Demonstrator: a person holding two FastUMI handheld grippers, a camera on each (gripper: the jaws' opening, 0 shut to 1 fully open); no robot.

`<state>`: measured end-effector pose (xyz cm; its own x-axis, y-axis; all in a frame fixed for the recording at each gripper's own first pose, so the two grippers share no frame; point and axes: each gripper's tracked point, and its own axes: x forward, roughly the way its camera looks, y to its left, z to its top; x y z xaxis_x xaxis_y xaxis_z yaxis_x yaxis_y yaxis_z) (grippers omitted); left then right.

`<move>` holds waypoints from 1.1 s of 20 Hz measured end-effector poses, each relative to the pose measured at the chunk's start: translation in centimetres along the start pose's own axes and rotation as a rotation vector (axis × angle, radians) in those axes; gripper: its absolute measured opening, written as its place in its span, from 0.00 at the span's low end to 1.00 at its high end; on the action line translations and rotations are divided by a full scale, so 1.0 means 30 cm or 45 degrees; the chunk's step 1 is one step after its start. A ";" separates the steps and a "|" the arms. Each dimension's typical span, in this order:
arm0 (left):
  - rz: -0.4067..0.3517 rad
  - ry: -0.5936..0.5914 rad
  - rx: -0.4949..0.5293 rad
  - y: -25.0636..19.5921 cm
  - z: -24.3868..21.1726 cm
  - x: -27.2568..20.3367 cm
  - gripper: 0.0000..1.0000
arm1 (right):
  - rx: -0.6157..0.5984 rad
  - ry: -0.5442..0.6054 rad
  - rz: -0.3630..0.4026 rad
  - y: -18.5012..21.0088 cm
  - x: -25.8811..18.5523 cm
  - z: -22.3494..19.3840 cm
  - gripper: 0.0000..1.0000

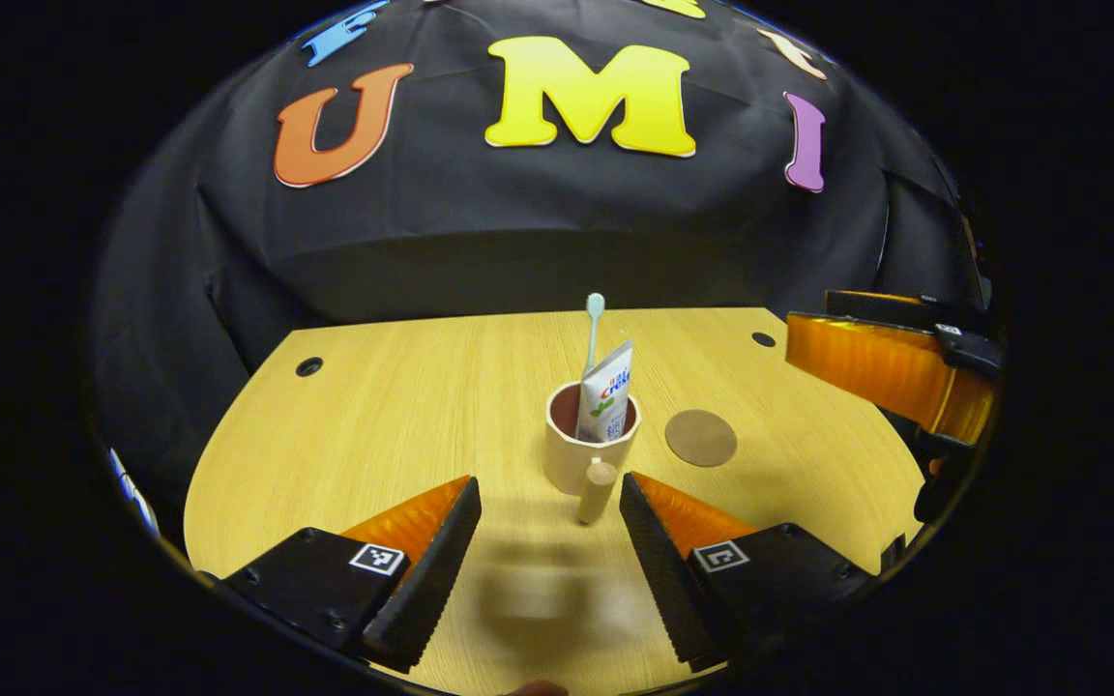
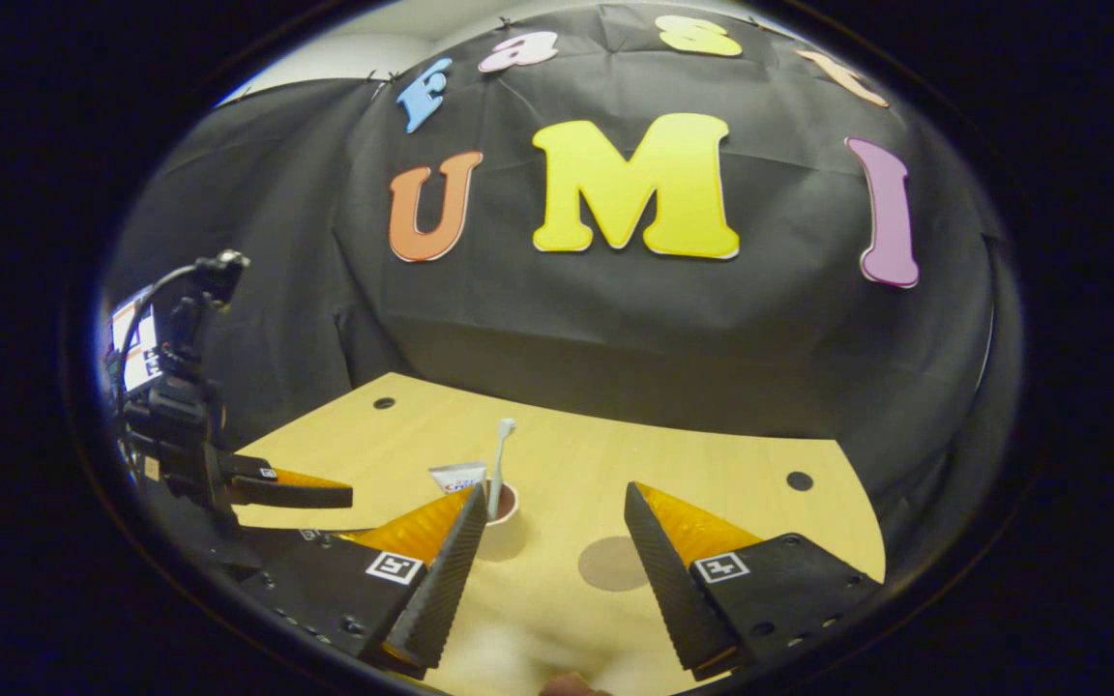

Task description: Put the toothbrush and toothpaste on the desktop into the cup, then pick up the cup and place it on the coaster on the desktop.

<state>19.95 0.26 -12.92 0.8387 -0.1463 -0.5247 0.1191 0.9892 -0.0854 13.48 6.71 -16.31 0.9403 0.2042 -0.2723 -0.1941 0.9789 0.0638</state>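
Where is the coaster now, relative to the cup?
In the left gripper view the coaster lies flat on the desktop, just right of the cup and apart from it; nothing stands on it.

Black cloth wall [image 1: 538,232]; wooden desktop [image 1: 402,416]

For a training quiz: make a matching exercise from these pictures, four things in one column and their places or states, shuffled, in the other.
Things:
1. toothbrush
2. toothpaste
3. coaster
4. left gripper

States:
A. bare, lying flat on the desktop beside the cup
B. open, fingers either side of the cup's handle
C. standing in the cup, head up
D. leaning in the cup, flat end up

Pairs: 1-C, 2-D, 3-A, 4-B
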 end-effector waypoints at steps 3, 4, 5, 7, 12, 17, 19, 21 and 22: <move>-0.011 0.071 0.010 -0.033 -0.016 0.033 0.92 | -0.023 -0.002 -0.061 -0.079 -0.070 -0.012 0.86; -0.009 0.094 0.014 -0.040 -0.019 0.046 0.92 | -0.018 -0.007 -0.075 -0.102 -0.096 -0.009 0.86; -0.006 0.116 0.014 -0.044 -0.024 0.056 0.92 | -0.007 -0.013 -0.093 -0.125 -0.117 -0.008 0.86; -0.006 0.156 0.010 -0.058 -0.035 0.086 0.93 | 0.022 -0.022 -0.120 -0.165 -0.163 -0.014 0.86; 0.021 0.272 0.044 -0.071 -0.042 0.182 0.92 | 0.040 0.000 -0.186 -0.251 -0.245 -0.070 0.86; -0.032 0.452 0.114 -0.104 -0.107 0.243 0.92 | 0.033 0.031 -0.219 -0.294 -0.298 -0.109 0.86; -0.038 0.485 0.168 -0.103 -0.105 0.257 0.92 | 0.058 0.042 -0.212 -0.293 -0.308 -0.107 0.86; -0.047 0.523 0.216 -0.110 -0.101 0.267 0.92 | 0.081 0.035 -0.202 -0.285 -0.316 -0.094 0.87; -0.057 0.540 0.231 -0.118 -0.101 0.271 0.92 | 0.084 0.032 -0.196 -0.280 -0.317 -0.085 0.86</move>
<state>24.75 -4.47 -19.45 0.5438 -0.1423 -0.8271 0.2727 0.9620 0.0138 5.45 -3.45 -16.72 0.9500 0.0530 -0.3078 -0.0290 0.9962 0.0822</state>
